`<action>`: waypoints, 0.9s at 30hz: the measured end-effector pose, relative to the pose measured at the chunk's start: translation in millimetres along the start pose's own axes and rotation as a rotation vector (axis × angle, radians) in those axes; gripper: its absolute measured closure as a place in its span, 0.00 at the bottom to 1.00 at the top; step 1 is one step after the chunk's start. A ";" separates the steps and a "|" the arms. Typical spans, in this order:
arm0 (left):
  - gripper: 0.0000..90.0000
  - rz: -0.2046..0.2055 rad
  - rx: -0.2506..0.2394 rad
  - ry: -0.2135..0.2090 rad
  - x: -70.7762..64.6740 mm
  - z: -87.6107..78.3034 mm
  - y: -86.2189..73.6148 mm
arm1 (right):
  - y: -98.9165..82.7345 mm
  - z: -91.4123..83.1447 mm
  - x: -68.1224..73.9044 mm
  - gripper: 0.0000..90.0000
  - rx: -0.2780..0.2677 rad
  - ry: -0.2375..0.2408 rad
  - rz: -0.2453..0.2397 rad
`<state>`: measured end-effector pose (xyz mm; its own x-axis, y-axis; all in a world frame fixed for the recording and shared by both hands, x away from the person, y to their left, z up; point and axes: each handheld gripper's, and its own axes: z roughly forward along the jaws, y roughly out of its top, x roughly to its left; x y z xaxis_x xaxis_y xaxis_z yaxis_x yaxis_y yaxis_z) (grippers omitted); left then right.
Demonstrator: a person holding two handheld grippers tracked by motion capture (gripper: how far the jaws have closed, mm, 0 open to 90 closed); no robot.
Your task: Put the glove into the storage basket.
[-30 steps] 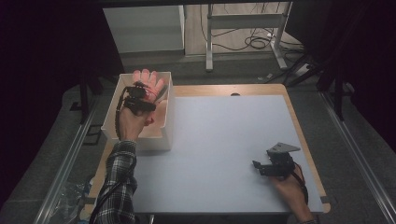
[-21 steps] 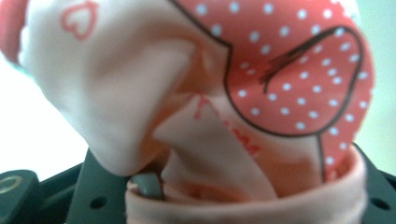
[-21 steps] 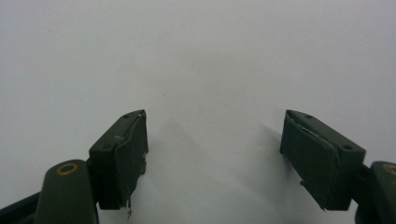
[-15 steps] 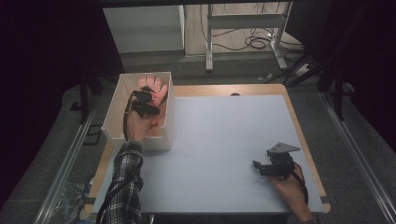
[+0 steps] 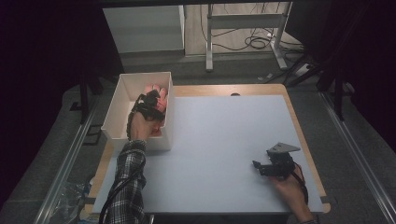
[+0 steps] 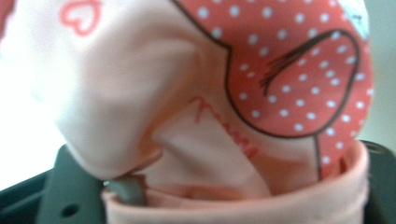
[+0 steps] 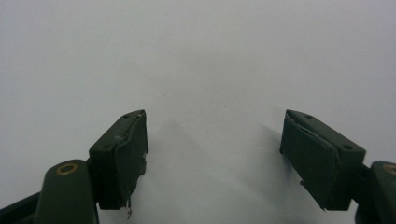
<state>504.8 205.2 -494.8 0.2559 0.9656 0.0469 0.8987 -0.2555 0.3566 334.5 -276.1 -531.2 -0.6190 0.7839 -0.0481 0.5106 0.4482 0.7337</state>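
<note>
In the high view, a white box [image 5: 116, 109] sits at the upper left of the bench [image 5: 224, 140], on its left edge. A pink cloth [image 5: 159, 95] lies inside the box, toward its far end. The left tool [image 5: 150, 103] reaches down into the box, right on the cloth. A hand in a checked sleeve [image 5: 126, 186] holds this tool from the lower left of the frame.

In the left gripper view the cloth [image 6: 140, 93] is very close. It is soft pink with a small heart at the upper left, and it has a red patch with white dots at the upper right. A folded hem runs along the bottom. The cloth sits between the black jaws, which have just been opening. I cannot tell if they press on it now.

The right tool [image 5: 266, 167] rests at the lower right of the bench, well apart from the box. In the right gripper view its jaws stand wide apart with only bare white bench [image 7: 210, 60] between them.
</note>
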 end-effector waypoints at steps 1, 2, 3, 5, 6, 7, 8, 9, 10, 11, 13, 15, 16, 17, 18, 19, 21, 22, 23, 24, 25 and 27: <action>0.24 -0.011 0.001 -0.020 1.9 -0.3 0.0 | 0.0 0.0 0.0 0.26 0.000 0.000 0.000; 0.22 -0.018 -0.006 -0.027 3.0 -0.8 -0.2 | 0.0 0.0 0.0 0.26 0.000 0.000 0.000; 0.20 -0.024 -0.010 -0.025 3.8 -1.7 -0.3 | 0.0 0.0 0.0 0.26 0.000 0.000 0.001; 0.15 -0.037 -0.028 -0.033 5.2 -3.9 -0.5 | 0.0 0.0 0.0 0.26 0.000 0.000 0.000; 0.13 -0.037 -0.028 -0.033 5.2 -3.9 -0.5 | 0.0 0.0 0.0 0.26 0.000 0.000 0.000; 0.09 -0.041 -0.037 -0.031 5.5 -5.5 -0.6 | 0.0 0.0 0.0 0.26 0.000 0.000 0.000; 0.08 -0.042 -0.053 -0.026 5.3 -8.9 -0.3 | 0.0 0.0 0.0 0.26 0.000 0.000 0.000; 0.07 -0.042 -0.061 -0.025 5.1 -10.9 -0.1 | 0.0 0.0 0.0 0.26 0.000 0.000 0.000; 0.06 -0.043 -0.069 -0.022 4.9 -13.0 0.2 | 0.0 0.0 0.0 0.26 0.000 0.000 0.000; 0.05 -0.043 -0.069 -0.022 4.9 -13.0 0.2 | 0.0 0.0 0.0 0.26 0.000 0.000 0.000; 0.05 -0.036 -0.084 -0.025 4.6 -17.2 0.6 | 0.0 0.0 0.0 0.26 0.000 0.000 0.000; 0.04 -0.034 -0.095 -0.026 4.5 -21.1 0.6 | 0.0 0.0 0.0 0.26 0.000 0.000 0.000; 0.04 -0.033 -0.106 -0.029 4.6 -24.4 0.1 | 0.0 0.0 0.0 0.26 0.000 0.000 0.000; 0.04 -0.031 -0.115 -0.028 4.8 -25.9 -0.3 | 0.0 0.0 0.0 0.26 0.000 0.000 0.000; 0.04 -0.031 -0.115 -0.028 4.8 -25.9 -0.3 | 0.0 0.0 0.0 0.26 0.000 0.000 0.000; 0.04 -0.032 -0.132 -0.032 5.6 -29.6 -1.1 | 0.0 0.0 0.0 0.26 0.000 0.000 0.000; 0.03 -0.028 -0.142 -0.033 6.2 -32.9 -1.7 | 0.0 0.0 0.0 0.26 0.000 0.000 0.000; 0.03 -0.025 -0.148 -0.028 6.4 -34.8 -2.1 | 0.0 0.0 0.0 0.26 0.000 0.000 -0.001; 0.03 -0.024 -0.156 -0.025 6.4 -36.5 -2.4 | 0.0 0.0 0.0 0.26 0.000 0.000 0.000; 0.03 -0.020 -0.159 -0.022 6.6 -38.4 -2.6 | 0.0 0.0 0.0 0.26 0.000 0.000 -0.001; 0.03 -0.018 -0.165 -0.022 6.7 -40.1 -2.9 | 0.0 0.0 0.0 0.26 0.000 0.000 -0.001; 0.03 -0.014 -0.177 -0.018 7.0 -43.9 -3.6 | 0.0 0.0 0.0 0.26 0.000 0.000 -0.001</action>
<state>487.7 215.1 -454.8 0.2517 0.9675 0.0252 0.8258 -0.2283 0.5157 334.5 -276.1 -531.2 -0.6193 0.7837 -0.0488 0.5102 0.4488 0.7336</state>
